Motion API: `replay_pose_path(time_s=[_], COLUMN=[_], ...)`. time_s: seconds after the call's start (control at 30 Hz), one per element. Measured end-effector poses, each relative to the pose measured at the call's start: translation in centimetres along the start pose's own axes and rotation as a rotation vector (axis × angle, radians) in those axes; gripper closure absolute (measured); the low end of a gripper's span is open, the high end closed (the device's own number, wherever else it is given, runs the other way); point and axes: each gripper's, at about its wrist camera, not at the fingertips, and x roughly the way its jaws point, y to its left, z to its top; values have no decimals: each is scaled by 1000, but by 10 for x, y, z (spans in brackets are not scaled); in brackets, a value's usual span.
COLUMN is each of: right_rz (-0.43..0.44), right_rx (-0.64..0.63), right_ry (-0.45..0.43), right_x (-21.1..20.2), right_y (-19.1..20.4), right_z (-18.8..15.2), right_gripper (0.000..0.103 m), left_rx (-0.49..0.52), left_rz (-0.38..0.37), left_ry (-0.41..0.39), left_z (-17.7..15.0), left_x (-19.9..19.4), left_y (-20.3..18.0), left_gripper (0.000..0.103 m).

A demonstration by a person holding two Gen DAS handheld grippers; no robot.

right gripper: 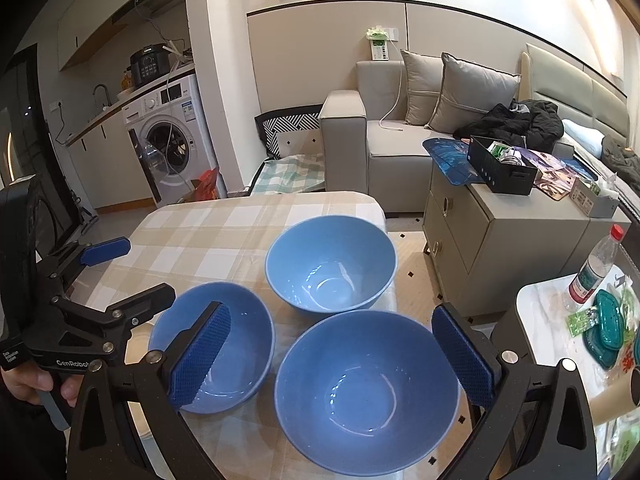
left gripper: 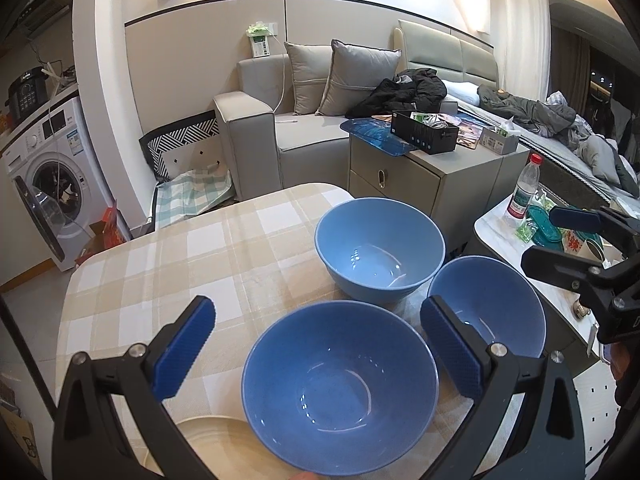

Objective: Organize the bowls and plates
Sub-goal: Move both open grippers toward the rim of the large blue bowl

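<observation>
both grippers are up and spread wide with nothing between the pads, left gripper (left gripper: 318, 350) filling the bottom of its own view, right gripper (right gripper: 332, 354) low in its view, and a hand (right gripper: 30, 382) at lower left wrapped round the left one's handle

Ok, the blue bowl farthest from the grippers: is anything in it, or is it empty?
Empty. The far bowl stands upright on the checked tablecloth, and both wrist views look straight down to its bare, glossy bottom, with only light reflections there.

3 bowls (left gripper: 340, 392) crowd the table's near-right; far-left checked cloth (left gripper: 160, 264) bare.
</observation>
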Motion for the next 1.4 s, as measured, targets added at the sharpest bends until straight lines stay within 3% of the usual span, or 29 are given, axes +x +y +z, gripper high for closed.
replay_pose_path(time_s=[1.4], right_rz=[-7], right_rx=[128], right_ry=[123], right_x=[107], right_y=[-60], right_z=[39], right_gripper=[1], left_rx=[-4], left_rz=[2], left_ry=[101], left_z=[31], left_x=[99], left_y=[1], left_gripper=[0])
